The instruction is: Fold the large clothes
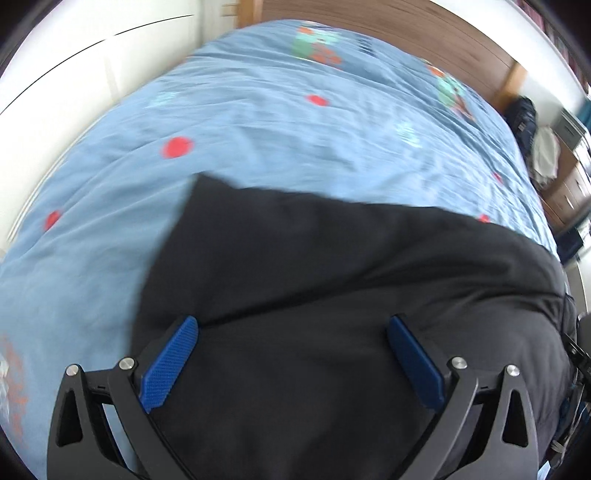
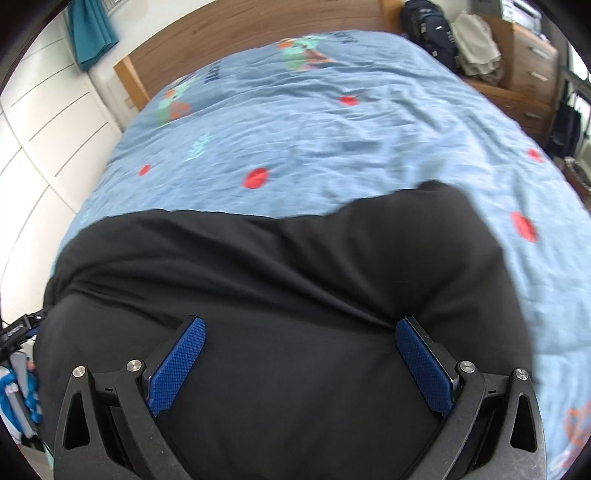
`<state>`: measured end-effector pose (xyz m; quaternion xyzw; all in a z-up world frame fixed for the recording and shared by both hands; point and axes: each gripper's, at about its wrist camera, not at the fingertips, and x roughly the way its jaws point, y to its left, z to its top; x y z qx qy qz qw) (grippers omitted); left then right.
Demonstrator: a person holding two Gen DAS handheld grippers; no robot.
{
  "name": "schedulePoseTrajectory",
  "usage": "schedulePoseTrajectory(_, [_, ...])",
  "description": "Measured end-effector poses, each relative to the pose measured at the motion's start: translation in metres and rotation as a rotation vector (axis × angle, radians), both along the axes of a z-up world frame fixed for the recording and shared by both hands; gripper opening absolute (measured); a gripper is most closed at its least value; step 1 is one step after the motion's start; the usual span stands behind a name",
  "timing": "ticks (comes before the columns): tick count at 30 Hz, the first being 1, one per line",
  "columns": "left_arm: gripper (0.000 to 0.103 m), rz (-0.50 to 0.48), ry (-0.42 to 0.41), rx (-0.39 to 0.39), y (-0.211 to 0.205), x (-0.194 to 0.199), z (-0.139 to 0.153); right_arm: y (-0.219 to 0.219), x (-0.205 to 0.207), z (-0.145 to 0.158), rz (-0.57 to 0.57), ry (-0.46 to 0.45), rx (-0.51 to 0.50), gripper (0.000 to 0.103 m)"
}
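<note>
A large black garment [image 1: 332, 277] lies on the near part of a bed, its far edge running across the blue cover. My left gripper [image 1: 293, 325] hovers over the garment's left portion, jaws wide apart, blue pads [image 1: 170, 363] with nothing between them. The same black garment [image 2: 295, 266] fills the lower half of the right wrist view, with a rounded corner bulging at its far right. My right gripper [image 2: 301, 326] is open above it, its blue pads [image 2: 424, 363] far apart and empty. Whether the fingers touch the cloth I cannot tell.
The bed has a light blue cover [image 1: 258, 122] with red dots and cartoon prints, and a wooden headboard [image 2: 229, 33]. White cupboard doors [image 2: 48, 122] stand to the left. A dark backpack [image 2: 428, 29], pale clothes and a wooden drawer unit [image 2: 532, 62] are at the far right.
</note>
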<state>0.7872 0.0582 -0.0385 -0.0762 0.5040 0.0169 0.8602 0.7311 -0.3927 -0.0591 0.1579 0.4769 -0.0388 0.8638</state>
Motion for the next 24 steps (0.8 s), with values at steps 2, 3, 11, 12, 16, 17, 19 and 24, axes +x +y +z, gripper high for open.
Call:
schedulePoseTrajectory(2, [0.103,0.037,-0.007,-0.003,0.020,-0.017,-0.001,-0.009,-0.016,0.003,-0.016,-0.006,-0.030,0.102])
schedulePoseTrajectory(3, [0.103,0.055,-0.012,0.004,0.029,-0.026,-0.001,-0.014,-0.025,0.004,-0.027,-0.008,-0.045,0.102])
schedulePoseTrajectory(11, [0.103,0.204,-0.098,0.042,0.099,-0.107,-0.004,-0.050,-0.091,0.002,-0.130,-0.041,-0.160,0.102])
schedulePoseTrajectory(12, [0.103,0.221,-0.109,0.047,0.106,-0.114,-0.005,-0.054,-0.099,0.002,-0.151,-0.054,-0.165,0.102])
schedulePoseTrajectory(16, [0.103,0.263,-0.137,0.044,0.120,-0.138,-0.015,-0.065,-0.127,-0.003,-0.208,-0.099,-0.155,0.102])
schedulePoseTrajectory(17, [0.103,0.266,-0.141,0.047,0.120,-0.142,-0.018,-0.066,-0.131,-0.004,-0.213,-0.107,-0.151,0.102])
schedulePoseTrajectory(19, [0.103,0.263,-0.155,0.062,0.117,-0.151,-0.022,-0.063,-0.139,-0.004,-0.217,-0.125,-0.153,0.102])
schedulePoseTrajectory(24, [0.103,0.255,-0.212,0.067,0.103,-0.166,-0.021,-0.055,-0.153,0.003,-0.198,-0.175,-0.174,0.102])
